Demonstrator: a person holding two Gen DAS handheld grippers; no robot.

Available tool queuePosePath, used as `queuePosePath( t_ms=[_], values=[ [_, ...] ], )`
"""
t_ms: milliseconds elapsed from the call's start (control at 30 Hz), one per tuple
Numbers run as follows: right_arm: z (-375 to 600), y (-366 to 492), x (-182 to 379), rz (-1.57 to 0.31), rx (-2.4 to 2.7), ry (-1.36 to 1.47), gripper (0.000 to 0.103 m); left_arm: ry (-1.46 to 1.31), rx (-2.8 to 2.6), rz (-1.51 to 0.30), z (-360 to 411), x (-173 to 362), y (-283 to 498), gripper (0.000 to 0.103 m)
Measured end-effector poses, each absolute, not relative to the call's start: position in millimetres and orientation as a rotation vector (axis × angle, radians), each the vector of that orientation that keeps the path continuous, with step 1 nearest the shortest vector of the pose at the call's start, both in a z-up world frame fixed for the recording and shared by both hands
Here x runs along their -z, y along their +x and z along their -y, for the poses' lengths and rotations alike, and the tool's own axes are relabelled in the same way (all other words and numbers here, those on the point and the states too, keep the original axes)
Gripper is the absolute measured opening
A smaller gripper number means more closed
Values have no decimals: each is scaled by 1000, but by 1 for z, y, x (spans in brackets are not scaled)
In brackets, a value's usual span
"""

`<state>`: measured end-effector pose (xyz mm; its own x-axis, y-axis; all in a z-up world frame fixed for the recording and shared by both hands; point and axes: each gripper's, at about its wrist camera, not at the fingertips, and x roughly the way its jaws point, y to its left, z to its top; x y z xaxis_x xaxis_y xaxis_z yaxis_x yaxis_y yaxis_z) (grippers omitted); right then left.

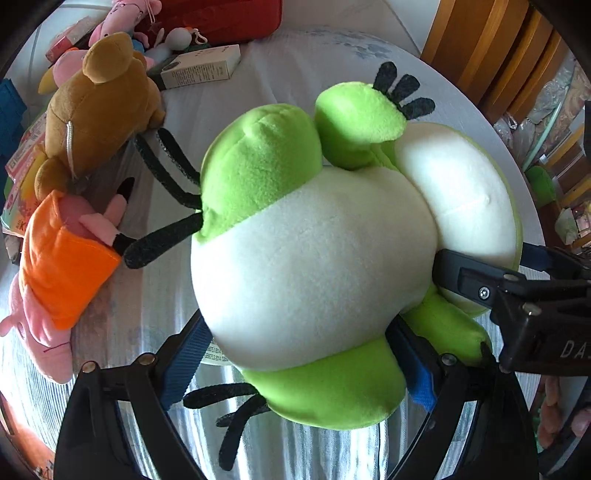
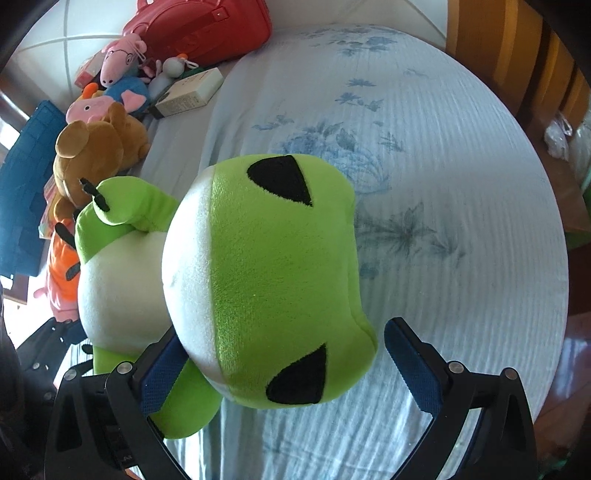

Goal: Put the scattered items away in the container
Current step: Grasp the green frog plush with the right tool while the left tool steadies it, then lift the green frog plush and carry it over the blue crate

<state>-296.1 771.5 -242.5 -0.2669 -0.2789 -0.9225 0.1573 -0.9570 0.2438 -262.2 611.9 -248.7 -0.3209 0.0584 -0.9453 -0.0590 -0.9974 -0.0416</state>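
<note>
The left gripper [image 1: 295, 350] has its blue-padded fingers [image 1: 184, 354] pressed against either side of the frog's [image 1: 310, 266] white belly, clamped on it. The right gripper [image 2: 291, 365] stands wider: its left pad touches the frog's [image 2: 280, 273] head and arm, while the right pad stands clear of the plush with bedsheet showing between, so whether it grips cannot be told. In the left view its black body comes in from the right edge and touches the head, with the letters "DA" legible on it.

The frog is held above the sheet [image 2: 424, 166], its long axis running across from one gripper to the other, head toward the right gripper, legs toward the left. Its face with two black eyes is turned toward the right camera; black-toed feet point away toward the toys.

Beyond lie a bear [image 1: 99, 107], a pink pig [image 1: 66, 258] in orange, a printed box [image 1: 199, 68] whose text is too small to read, and a red bag [image 2: 207, 26].
</note>
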Motion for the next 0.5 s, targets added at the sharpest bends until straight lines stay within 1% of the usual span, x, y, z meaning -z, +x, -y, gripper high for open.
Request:
queuePosePath(
  t_ms=[67, 133, 167, 200, 267, 333, 500],
  values=[
    [-769, -297, 246, 150, 2296, 1700, 103, -1774, -2499, -7, -612, 253, -261, 93],
    [-768, -296, 246, 164, 2298, 1676, 98, -1733, -2515, -9, -611, 255, -261, 92],
    [-768, -295, 245, 171, 2299, 1661, 91, -1710, -2522, -8, -609, 256, -262, 89],
    [-766, -293, 243, 156, 2306, 1644, 86, -1692, -2528, -6, -608, 256, -262, 87],
    [-763, -288, 237, 133, 2317, 1615, 83, -1659, -2545, 17, -606, 250, -259, 79],
    [-764, -283, 231, 147, 2318, 1585, 81, -1622, -2566, 35, -603, 241, -255, 77],
    [-761, -271, 208, 175, 2348, 1489, 80, -1514, -2645, -58, -607, 216, -242, 76]
  ],
)
